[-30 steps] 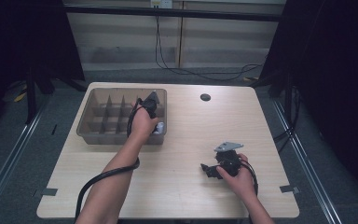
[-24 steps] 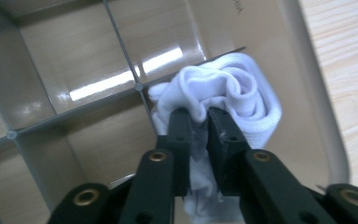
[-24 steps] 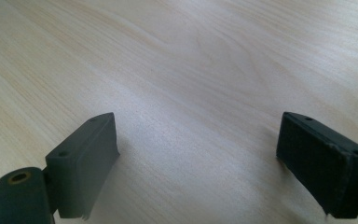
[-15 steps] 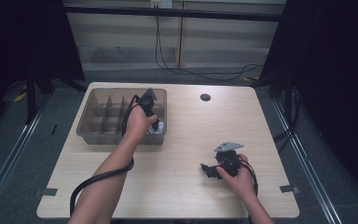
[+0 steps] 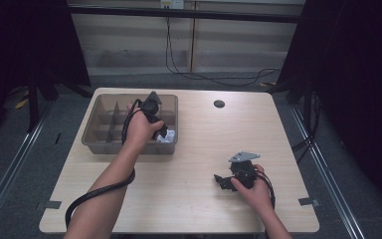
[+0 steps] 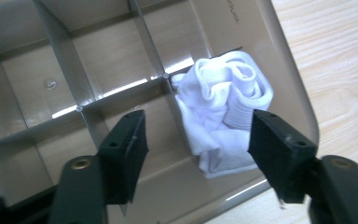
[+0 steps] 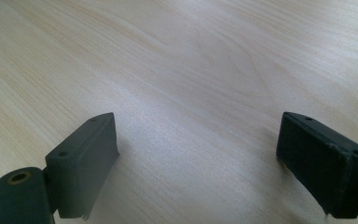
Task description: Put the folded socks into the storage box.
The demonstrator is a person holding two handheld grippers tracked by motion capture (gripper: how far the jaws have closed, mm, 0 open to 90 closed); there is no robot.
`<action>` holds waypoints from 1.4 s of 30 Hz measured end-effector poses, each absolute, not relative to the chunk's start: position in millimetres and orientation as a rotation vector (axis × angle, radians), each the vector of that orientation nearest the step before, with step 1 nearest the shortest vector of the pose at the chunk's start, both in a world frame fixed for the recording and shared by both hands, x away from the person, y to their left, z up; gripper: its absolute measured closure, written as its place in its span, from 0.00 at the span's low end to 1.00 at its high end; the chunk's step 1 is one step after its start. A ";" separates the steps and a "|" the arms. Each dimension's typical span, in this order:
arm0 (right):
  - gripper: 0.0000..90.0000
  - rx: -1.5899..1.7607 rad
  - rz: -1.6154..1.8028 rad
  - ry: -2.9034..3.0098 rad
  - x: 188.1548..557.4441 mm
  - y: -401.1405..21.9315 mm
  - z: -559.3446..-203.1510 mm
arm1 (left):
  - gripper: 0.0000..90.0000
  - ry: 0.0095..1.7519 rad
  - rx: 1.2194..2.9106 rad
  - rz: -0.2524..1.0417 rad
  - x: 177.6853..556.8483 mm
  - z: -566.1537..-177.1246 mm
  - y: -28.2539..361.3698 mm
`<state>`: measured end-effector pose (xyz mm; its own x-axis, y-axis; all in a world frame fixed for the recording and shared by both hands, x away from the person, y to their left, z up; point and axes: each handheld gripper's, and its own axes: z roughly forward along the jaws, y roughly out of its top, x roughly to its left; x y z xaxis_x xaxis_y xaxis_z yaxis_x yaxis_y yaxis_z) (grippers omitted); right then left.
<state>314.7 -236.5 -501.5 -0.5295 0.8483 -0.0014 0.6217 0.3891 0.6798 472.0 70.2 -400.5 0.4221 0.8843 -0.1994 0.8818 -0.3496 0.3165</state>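
Observation:
A rolled white cloth (image 6: 221, 102) lies in the corner compartment of a translucent grey divided bin (image 6: 284, 70). In the high view the cloth (image 5: 166, 137) sits in the near right corner of the bin (image 5: 90, 130). My left gripper (image 6: 198, 126) hovers just above it, pointing down. Its jaws have just been opening and stand apart on either side of the cloth without pressing it. The left gripper (image 5: 163, 133) is held over that corner. My right gripper (image 7: 198, 140) is open above bare wood, resting low at the near right of the table (image 5: 221, 180).
The bin's other compartments look empty. A small black round disc (image 5: 219, 104) sits on the table's far side. The left gripper's black cable (image 5: 94, 199) loops along the forearm toward the table's near edge. Dark floor surrounds the light wooden table (image 5: 194, 149).
The left hand has lifted a little over the bin's near right corner. The white cloth now shows lying loose in the compartment. The right hand has not moved.

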 end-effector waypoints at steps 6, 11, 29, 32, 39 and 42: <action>0.13 1.282 0.904 2.301 314.1 -236.4 -501.7 | 0.34 1.473 2.300 -0.012 467.3 -395.0 67.0; 0.13 1.276 0.909 2.297 314.0 -236.5 -502.0 | 0.33 1.443 2.305 -0.021 464.0 -391.0 64.2; 0.13 1.277 0.906 2.300 314.3 -236.3 -501.9 | 0.30 1.369 2.314 -0.060 448.4 -383.4 55.7; 0.13 1.277 0.908 2.298 314.2 -236.2 -502.1 | 0.30 1.357 2.324 -0.072 445.5 -382.5 55.4; 0.13 1.274 0.912 2.293 314.2 -236.0 -502.4 | 0.30 1.324 2.321 -0.082 439.1 -378.7 53.6; 0.13 1.277 0.914 2.291 313.8 -235.8 -502.5 | 0.30 1.312 2.319 -0.095 436.2 -378.1 51.6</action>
